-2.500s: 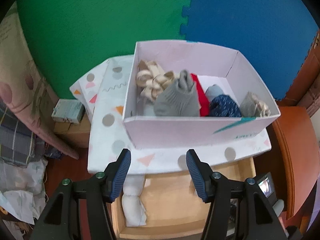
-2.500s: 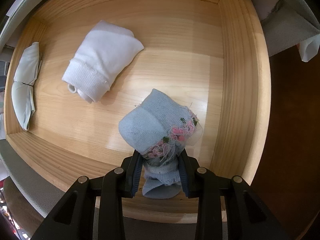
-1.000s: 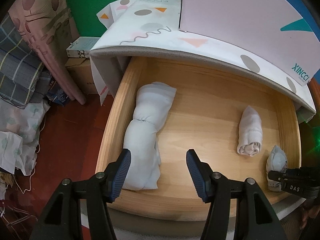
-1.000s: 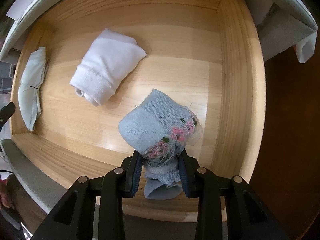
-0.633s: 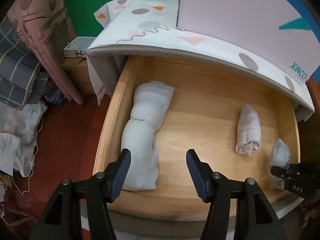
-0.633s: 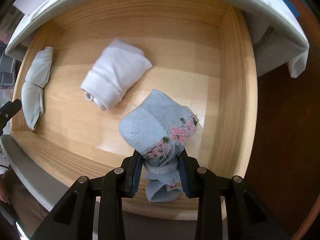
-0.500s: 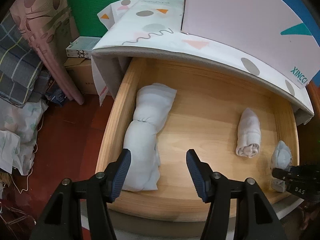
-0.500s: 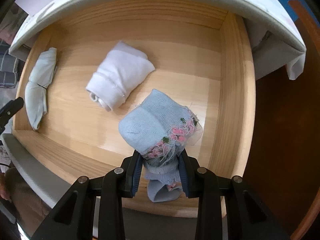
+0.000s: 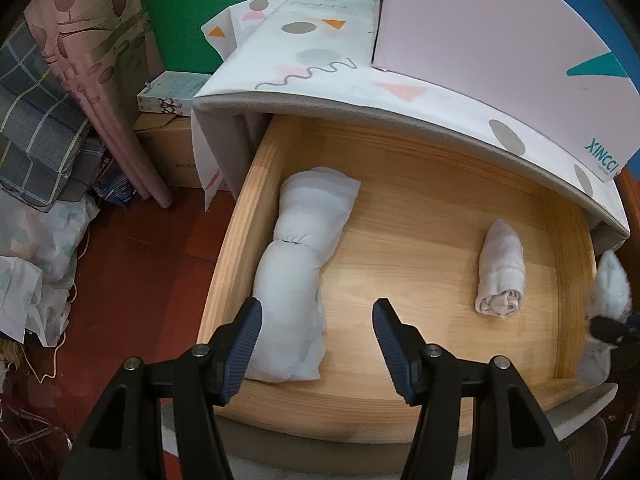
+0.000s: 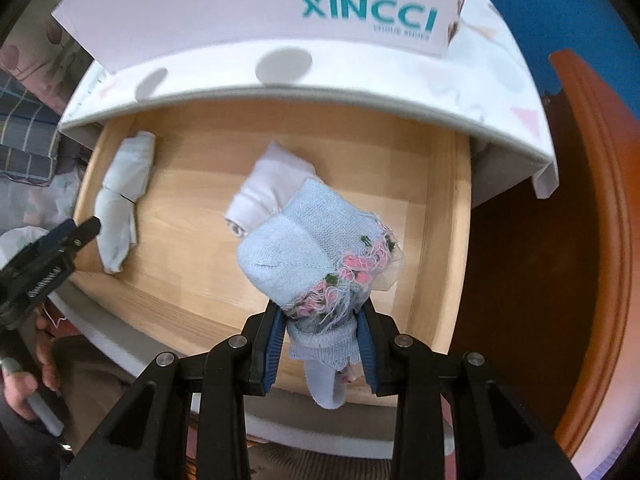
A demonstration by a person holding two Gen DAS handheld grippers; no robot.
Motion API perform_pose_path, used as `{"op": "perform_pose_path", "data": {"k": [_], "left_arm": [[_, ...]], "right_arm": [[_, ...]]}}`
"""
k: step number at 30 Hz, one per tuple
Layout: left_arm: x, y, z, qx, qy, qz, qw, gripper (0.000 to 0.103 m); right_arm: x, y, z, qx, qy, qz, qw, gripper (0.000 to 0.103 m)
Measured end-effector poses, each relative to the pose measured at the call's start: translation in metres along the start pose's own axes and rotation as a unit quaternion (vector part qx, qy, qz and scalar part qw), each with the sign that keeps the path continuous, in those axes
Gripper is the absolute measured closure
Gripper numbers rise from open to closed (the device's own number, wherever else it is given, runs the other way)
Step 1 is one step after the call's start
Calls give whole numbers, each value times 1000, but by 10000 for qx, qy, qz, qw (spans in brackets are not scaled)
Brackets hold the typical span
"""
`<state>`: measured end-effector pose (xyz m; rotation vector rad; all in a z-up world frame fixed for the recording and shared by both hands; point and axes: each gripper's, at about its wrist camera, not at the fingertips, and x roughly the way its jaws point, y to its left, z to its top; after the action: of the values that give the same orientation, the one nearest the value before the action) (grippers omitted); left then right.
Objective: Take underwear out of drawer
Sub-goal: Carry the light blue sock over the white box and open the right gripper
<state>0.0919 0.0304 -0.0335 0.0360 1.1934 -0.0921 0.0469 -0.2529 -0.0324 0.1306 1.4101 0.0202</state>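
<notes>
My right gripper (image 10: 322, 350) is shut on a rolled light-blue underwear with pink flower trim (image 10: 308, 252) and holds it up above the open wooden drawer (image 10: 444, 248). The same bundle shows at the right edge of the left wrist view (image 9: 610, 288). A small white roll (image 9: 502, 278) lies at the drawer's right, and a long white tied bundle (image 9: 300, 264) lies along its left side. My left gripper (image 9: 316, 340) is open and empty above the drawer's front, next to the long bundle.
A pink XINCCI box (image 10: 280, 4) stands on the patterned cloth top (image 9: 320, 68) over the drawer. Folded fabrics and a rolled mat (image 9: 52, 92) pile at the left on the red floor. A brown wooden piece (image 10: 592, 240) stands at the right.
My right gripper has lifted the blue underwear up and back out of the drawer; the box front has come into its view. My left gripper has stayed nearly still, open.
</notes>
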Motion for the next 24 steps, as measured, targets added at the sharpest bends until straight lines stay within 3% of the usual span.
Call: {"op": "perform_pose_path", "data": {"k": [19,24], "left_arm": [[-1,1,0,6,-21,-24,10000,44],[0,1,0,-3,-6,-31,10000,44]], "right_arm": [[-167,7,90,-19,-1264,90,9919,72],[-185,22,123,-17,-1484,46,9889,72]]}}
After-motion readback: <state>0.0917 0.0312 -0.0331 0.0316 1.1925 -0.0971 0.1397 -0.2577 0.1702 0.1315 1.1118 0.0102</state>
